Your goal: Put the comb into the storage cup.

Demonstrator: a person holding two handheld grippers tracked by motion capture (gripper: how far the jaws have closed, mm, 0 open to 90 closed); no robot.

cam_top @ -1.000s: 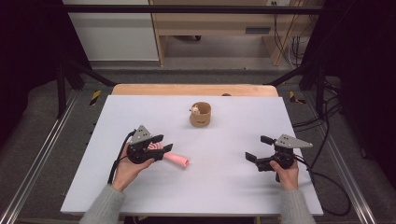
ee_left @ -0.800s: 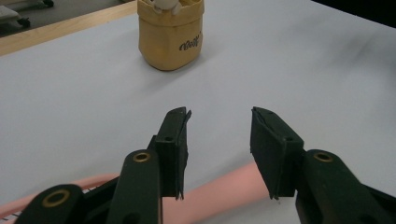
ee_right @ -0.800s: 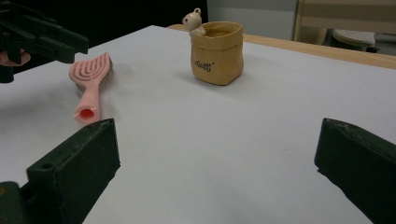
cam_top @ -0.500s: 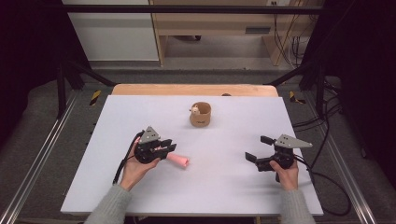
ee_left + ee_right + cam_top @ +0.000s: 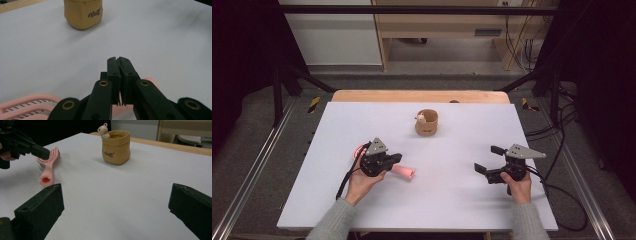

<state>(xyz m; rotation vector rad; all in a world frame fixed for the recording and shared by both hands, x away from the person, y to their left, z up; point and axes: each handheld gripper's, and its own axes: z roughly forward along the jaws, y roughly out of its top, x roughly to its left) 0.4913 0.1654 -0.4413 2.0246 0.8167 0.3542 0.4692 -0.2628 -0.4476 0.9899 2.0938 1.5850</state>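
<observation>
Slip risk is what's worth flagging here. The pink brush point(image 5: 405, 172) is laid flat on the white surface point(image 5: 452, 205), in front of the tan pouch point(image 5: 427, 123) with the little bear in it and well apart from it. The left tool point(image 5: 398, 158) has just been closed right over the brush's neck, and its jaws are seen pressed nearly together. With a gap that thin, it can't be told whether any plastic is actually pinched or the pads have simply been shut above it. If a lift is tried now, the brush could be left behind, or caught by an edge only and swung head-down, then dropped. The rounded handle could also be rolled away. The right tool point(image 5: 488, 158) is held wide apart with nothing between its jaws, too far off to catch anything.
</observation>
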